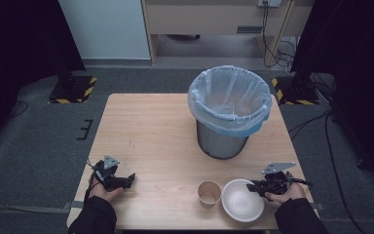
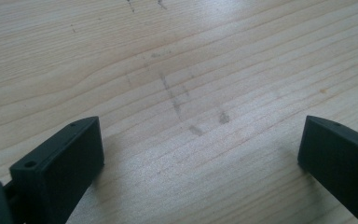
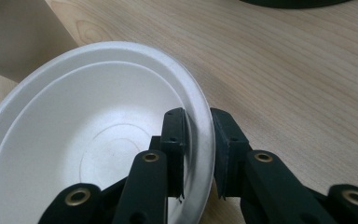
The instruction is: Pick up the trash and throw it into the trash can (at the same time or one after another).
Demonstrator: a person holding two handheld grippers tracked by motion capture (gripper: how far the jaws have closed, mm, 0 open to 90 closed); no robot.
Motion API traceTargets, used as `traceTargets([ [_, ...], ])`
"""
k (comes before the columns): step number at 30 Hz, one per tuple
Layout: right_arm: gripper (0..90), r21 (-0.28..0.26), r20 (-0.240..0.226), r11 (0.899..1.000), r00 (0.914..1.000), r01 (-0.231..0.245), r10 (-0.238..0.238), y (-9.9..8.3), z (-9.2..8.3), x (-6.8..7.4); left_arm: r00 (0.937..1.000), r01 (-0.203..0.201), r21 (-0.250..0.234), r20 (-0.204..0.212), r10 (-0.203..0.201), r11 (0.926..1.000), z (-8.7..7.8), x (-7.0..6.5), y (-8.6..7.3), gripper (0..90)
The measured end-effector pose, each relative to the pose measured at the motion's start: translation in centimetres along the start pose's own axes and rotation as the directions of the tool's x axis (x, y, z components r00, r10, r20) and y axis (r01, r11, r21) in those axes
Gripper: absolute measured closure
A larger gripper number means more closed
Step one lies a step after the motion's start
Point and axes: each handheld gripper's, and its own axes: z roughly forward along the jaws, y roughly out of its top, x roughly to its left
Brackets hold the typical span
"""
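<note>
In the high view, the left claw (image 1: 126,180) is held low at the near left of the counter (image 1: 151,136) and the right claw (image 1: 251,185) is laid level at the near right, set on the right rim of the white bowl (image 1: 241,201), with a paper cup (image 1: 209,192) just beside the bowl and a lined bin (image 1: 229,112) farther back. In the left gripper view, the left claw (image 2: 200,149) is spread wide over bare wood. In the right gripper view, the bowl's (image 3: 74,140) rim is seen pinched between the right claw's (image 3: 198,135) jaws, one inside and one outside.
</note>
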Motion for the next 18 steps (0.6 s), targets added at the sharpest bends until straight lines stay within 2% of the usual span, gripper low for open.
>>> traceTargets([
  [4, 79.3, -0.013, -0.003, 1.0, 1.0, 0.0, 0.0, 0.2, -0.3, 0.0, 1.0, 0.0, 0.0, 0.0, 0.0, 1.0, 0.0, 0.0, 0.0, 0.0],
  [12, 82.0, -0.083, 0.004, 0.997, 1.0, -0.001, 0.002, 1.0, -2.0, 0.2, 1.0, 0.0, 0.0, 0.0, 0.0, 1.0, 0.0, 0.0, 0.0, 0.0],
  [17, 83.1, -0.125, 0.022, 0.992, 0.9997, 0.007, -0.004, 1.6, -3.3, 0.3, 1.0, 0.0, 0.0, 0.0, 0.0, 1.0, 0.0, 0.0, 0.0, 0.0],
  [18, 83.1, -0.143, 0.037, 0.99, 0.9993, 0.015, -0.01, 1.8, -3.8, 0.3, 1.0, 0.0, 0.0, 0.0, 0.0, 1.0, 0.0, 0.0, 0.0, 0.0],
])
